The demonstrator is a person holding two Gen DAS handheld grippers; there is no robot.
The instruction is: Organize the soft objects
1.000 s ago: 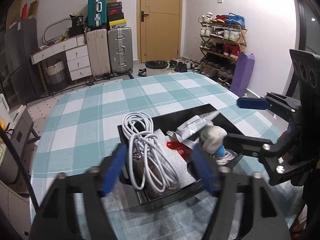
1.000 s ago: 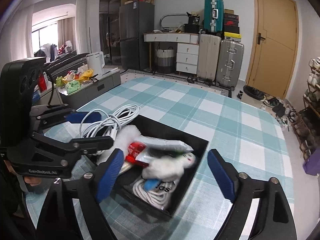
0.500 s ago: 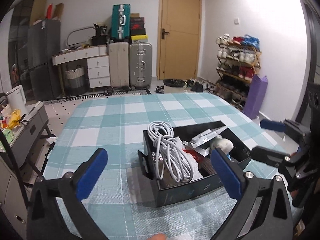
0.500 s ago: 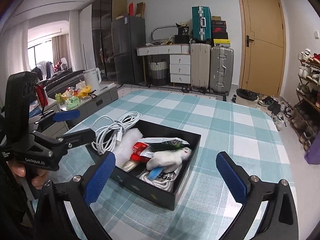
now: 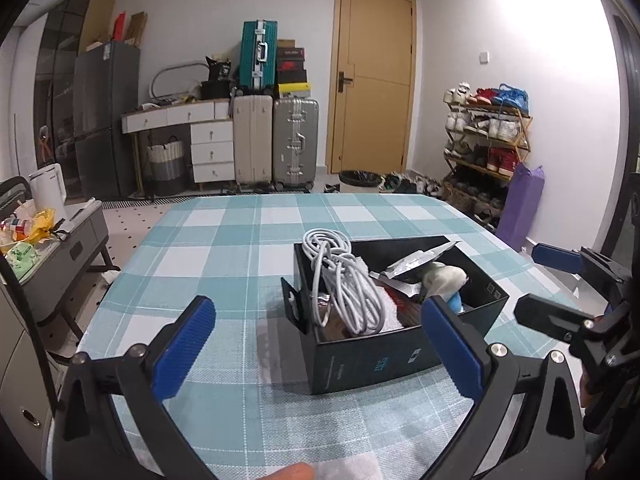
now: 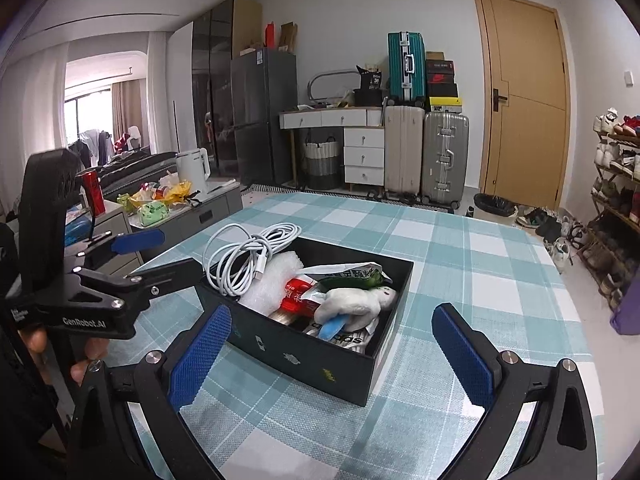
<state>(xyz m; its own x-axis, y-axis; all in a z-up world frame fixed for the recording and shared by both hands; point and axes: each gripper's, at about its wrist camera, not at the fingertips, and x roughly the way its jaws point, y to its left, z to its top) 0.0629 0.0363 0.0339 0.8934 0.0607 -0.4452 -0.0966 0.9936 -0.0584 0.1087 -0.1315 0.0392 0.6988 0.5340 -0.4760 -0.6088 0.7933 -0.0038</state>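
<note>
Now two hand-held grippers [image 5: 320, 344] [image 6: 332, 350] gape empty beside one black box [image 6: 320, 356]

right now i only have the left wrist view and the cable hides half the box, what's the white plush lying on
Observer: The white plush lies on top of a white pack printed "adidas".
Operator: where does the cable's plug end sit
Observer: The white cable ends in a plug resting on bubble wrap, inside the black box.
Operator: is my left tool around the box
Observer: No. The left tool stands open beside the box's cable-side wall, with nothing between its fingers. I cannot tell whether it touches the wall.
</note>
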